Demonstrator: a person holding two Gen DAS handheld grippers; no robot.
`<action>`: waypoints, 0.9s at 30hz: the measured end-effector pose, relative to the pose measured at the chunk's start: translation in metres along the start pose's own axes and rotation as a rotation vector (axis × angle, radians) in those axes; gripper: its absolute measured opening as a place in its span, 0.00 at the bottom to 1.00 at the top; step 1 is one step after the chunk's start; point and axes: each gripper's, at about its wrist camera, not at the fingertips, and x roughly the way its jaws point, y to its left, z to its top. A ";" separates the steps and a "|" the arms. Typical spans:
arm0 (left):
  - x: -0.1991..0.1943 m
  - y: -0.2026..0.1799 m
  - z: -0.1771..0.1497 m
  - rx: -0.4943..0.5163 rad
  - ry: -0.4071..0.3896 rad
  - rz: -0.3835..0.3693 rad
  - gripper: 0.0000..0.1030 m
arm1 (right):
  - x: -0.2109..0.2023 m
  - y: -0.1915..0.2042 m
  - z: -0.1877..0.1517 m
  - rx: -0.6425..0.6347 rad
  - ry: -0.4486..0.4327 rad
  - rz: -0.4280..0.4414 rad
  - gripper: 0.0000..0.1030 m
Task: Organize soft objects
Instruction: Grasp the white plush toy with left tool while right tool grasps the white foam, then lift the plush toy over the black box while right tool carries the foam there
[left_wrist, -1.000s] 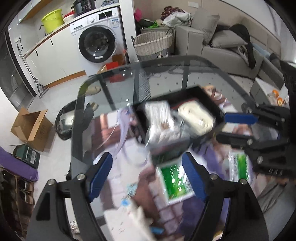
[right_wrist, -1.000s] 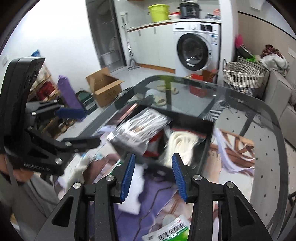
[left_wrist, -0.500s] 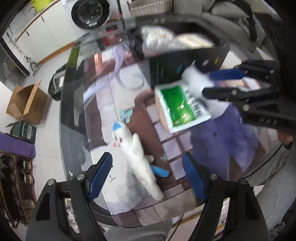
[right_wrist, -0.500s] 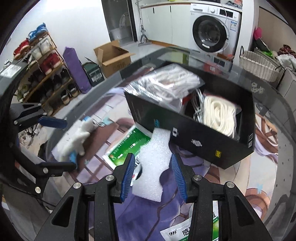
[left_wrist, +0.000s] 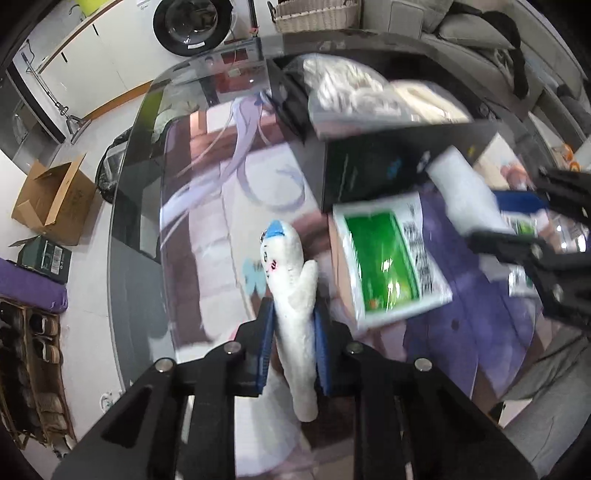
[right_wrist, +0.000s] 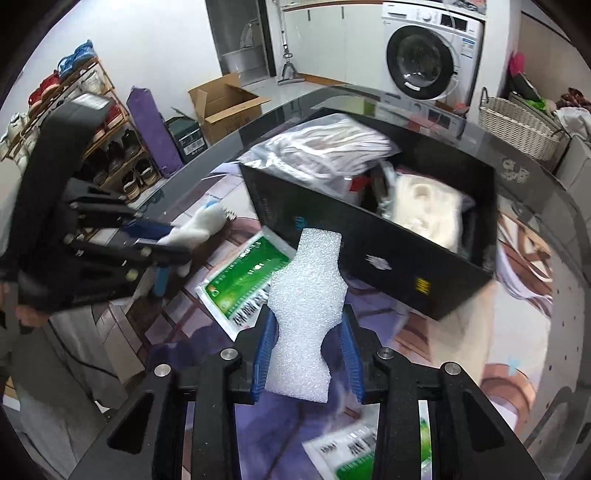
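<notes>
Two bagged bundles (right_wrist: 424, 210) in black box (right_wrist: 388, 258)

Bright, motion-blurred, fisheye-warped edges

White plush toy (left_wrist: 291, 295), blue-tipped head with small printed face, elongated body, pinched at mid-body, head pointing away. White foam piece (right_wrist: 306, 314), pebbled surface, waisted outline, squeezed at its narrow section, far end just before the black box (right_wrist: 373, 251). Box open-topped on the table, containing two clear-bagged white bundles (right_wrist: 328, 147).
</notes>
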 end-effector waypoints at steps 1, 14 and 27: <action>0.000 0.000 0.003 0.002 -0.010 0.009 0.18 | -0.003 -0.004 -0.003 0.006 0.001 -0.003 0.34; 0.013 0.005 0.007 0.012 -0.017 0.042 0.48 | 0.010 -0.023 -0.022 0.045 0.088 -0.015 0.36; -0.001 0.000 0.008 0.034 -0.060 0.031 0.18 | 0.003 -0.001 -0.017 -0.020 0.029 -0.055 0.34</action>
